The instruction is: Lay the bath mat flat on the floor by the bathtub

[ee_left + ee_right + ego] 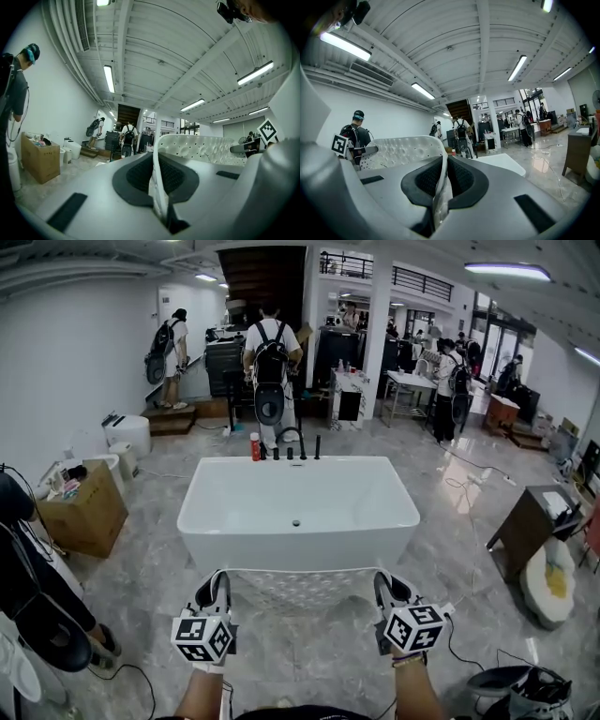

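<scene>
- Left gripper (pixel 214 591): I see its jaws clamped on one upper corner of the bath mat (pixel 300 587).
- Right gripper (pixel 388 594): its jaws pinch the opposite corner.
- Bath mat: white and perforated. It is held up above the floor (pixel 319 662), stretched between both my grippers, just in front of the bathtub (pixel 281 545).

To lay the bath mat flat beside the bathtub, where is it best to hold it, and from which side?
Grip one long edge near both ends, coming from the side away from the bathtub, as now: left gripper and right gripper are each shut on that thin edge. The mat is thin and limp; held so, it is spread between them and should lower flat.
</scene>
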A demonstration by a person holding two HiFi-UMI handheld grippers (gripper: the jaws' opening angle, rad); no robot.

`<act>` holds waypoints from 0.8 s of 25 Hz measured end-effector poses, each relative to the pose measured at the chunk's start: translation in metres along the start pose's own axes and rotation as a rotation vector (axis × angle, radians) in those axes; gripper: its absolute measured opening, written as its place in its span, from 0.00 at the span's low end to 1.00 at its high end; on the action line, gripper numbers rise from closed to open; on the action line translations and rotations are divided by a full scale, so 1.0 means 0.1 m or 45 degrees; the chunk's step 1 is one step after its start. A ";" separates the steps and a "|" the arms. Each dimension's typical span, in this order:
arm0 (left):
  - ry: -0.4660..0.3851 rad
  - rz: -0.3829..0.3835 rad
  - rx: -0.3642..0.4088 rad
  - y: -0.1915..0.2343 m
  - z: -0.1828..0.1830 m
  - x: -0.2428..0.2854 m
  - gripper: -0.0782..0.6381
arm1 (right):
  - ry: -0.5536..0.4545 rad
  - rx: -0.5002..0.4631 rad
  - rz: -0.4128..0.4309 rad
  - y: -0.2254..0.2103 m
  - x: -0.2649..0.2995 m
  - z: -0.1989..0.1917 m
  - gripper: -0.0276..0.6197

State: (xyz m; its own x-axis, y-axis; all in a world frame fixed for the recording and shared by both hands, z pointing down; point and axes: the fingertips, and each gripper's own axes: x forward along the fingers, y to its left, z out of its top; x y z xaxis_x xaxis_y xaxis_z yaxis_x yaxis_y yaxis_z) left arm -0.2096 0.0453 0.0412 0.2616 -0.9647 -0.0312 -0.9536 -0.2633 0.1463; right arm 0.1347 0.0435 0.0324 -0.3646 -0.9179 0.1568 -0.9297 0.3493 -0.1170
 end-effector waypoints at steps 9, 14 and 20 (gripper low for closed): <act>-0.010 -0.021 -0.037 0.30 0.03 0.20 0.14 | 0.014 -0.009 -0.020 0.15 0.29 0.05 0.09; -0.009 -0.050 -0.055 0.34 0.00 0.29 0.14 | 0.017 -0.005 -0.046 0.12 0.37 0.03 0.09; -0.006 -0.061 -0.066 0.34 -0.04 0.35 0.14 | 0.014 0.000 -0.056 0.08 0.42 0.04 0.09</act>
State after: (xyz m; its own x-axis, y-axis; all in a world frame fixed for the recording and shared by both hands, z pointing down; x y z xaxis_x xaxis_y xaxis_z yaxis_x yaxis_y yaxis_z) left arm -0.2319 0.0028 0.0492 0.3055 -0.9512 -0.0441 -0.9311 -0.3081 0.1952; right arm 0.1127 0.0071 0.0344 -0.3236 -0.9304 0.1724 -0.9449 0.3083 -0.1096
